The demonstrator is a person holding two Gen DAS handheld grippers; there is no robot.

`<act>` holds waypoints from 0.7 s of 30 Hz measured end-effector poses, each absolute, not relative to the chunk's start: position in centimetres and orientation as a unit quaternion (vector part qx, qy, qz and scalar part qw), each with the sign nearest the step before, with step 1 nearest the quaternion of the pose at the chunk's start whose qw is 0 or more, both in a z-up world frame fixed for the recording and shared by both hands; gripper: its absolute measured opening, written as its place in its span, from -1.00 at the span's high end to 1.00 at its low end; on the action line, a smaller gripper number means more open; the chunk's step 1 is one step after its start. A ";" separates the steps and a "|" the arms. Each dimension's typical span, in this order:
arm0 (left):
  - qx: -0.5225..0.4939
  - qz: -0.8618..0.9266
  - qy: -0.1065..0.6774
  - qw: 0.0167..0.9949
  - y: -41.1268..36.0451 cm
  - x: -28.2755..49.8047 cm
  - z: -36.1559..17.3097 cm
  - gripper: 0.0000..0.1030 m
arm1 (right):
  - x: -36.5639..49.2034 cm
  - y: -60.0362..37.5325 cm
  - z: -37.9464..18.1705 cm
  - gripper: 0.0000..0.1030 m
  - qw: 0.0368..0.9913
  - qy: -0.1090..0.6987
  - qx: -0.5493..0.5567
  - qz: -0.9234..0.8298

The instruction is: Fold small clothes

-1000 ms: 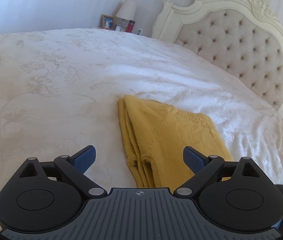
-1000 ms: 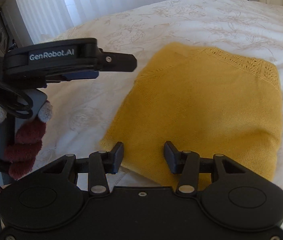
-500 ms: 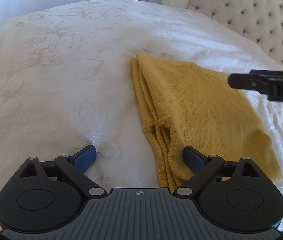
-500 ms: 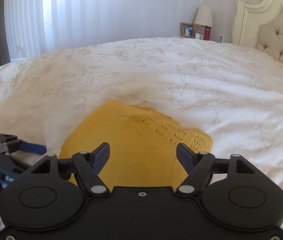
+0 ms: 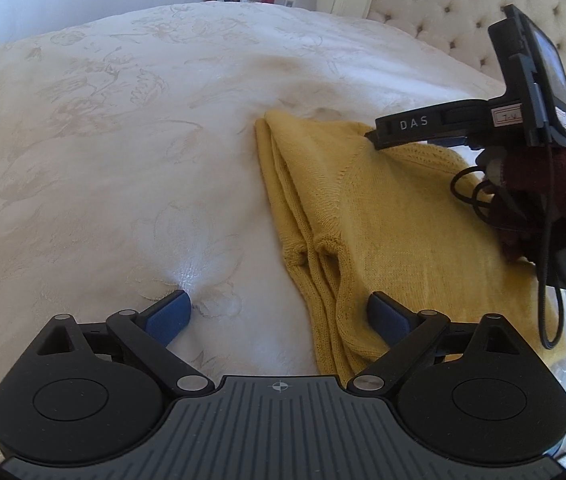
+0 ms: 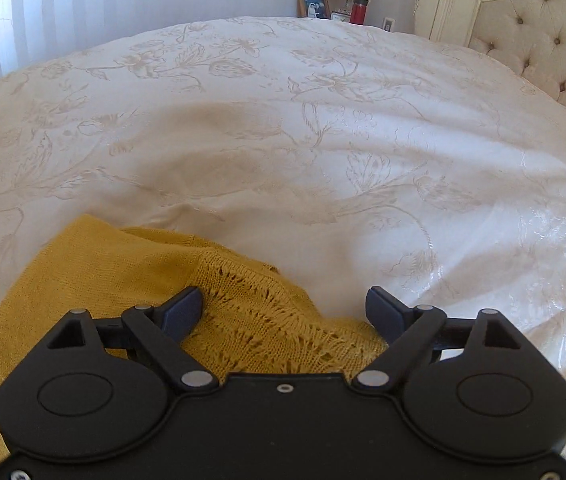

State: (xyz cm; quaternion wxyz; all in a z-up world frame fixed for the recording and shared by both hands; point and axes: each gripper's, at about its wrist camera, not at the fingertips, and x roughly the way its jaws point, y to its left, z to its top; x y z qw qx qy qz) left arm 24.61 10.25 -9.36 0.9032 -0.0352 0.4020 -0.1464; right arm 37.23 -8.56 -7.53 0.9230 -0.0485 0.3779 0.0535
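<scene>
- The bed (image 6: 243, 128) carries everything: a white cover with a pale flower pattern, and a tufted headboard (image 5: 455, 12) at the far right. On it, toward the headboard side, lies the yellow knitted garment (image 5: 383, 232), well apart from the nightstand clutter by the wall.
- The garment is already doubled into a rough rectangle. Stacked layers show along its left edge and a lacy openwork band (image 6: 267, 320) runs along one end. It looks soft and limp, so I judge it will sag when lifted.
- The left hand-held gripper (image 5: 279, 316) stands wide: one finger rests on the bed cover and the other on the garment's near edge, gripping nothing.
- The right hand-held gripper (image 6: 283, 308) has just been opening and now stands wide over the lace end. Cloth lies beneath the jaws, not pinched.
- The step in hand seems to be taking hold for a further fold. To do it well, each gripper should catch every stacked layer at its corner. Both should lift together and lay edge on edge, keeping the lace flat.
</scene>
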 end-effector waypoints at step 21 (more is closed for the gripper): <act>-0.149 -0.272 0.420 0.853 9.6 24.2 -9.1 -0.85 | 25.0 -21.6 -8.0 -0.77 0.909 0.360 0.184 0.102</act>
